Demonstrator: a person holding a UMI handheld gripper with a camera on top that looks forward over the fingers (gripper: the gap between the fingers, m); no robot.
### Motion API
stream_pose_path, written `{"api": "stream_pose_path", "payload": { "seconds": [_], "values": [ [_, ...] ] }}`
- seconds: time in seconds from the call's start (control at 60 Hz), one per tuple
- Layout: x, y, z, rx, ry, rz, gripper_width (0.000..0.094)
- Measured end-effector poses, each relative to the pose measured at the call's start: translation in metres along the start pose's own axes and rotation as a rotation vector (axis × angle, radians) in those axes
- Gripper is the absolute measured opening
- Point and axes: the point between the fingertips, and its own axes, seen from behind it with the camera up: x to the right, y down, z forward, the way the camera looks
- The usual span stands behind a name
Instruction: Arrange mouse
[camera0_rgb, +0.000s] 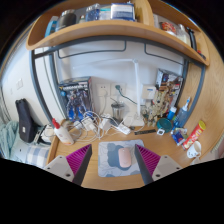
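Note:
A pale pinkish-white mouse (124, 157) lies on a grey-blue mouse pad (107, 163) on the wooden desk (110, 181). My gripper (114, 151) is open, and its fingers reach along both sides of the mouse pad. The mouse sits between the fingers, close to the right finger's pink pad (146, 159). A clear gap separates it from the left finger's pad (81, 158). The mouse rests on the pad on its own.
Beyond the mouse pad the back of the desk is crowded with a tangle of cables (92, 122), a white power strip (121, 127) and small bottles (178, 125). A black device (27, 118) stands at the left. A shelf (110, 30) with several items hangs overhead.

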Motion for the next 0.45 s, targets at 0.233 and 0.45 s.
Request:
{"api": "stream_pose_path", "payload": {
  "seconds": [0.233, 0.45],
  "values": [
    [-0.008, -0.001, -0.035, 0.039, -0.015, -0.024, 0.0854],
    [-0.012, 0.008, -0.039, 0.033, -0.021, -0.041, 0.0853]
  ]
}}
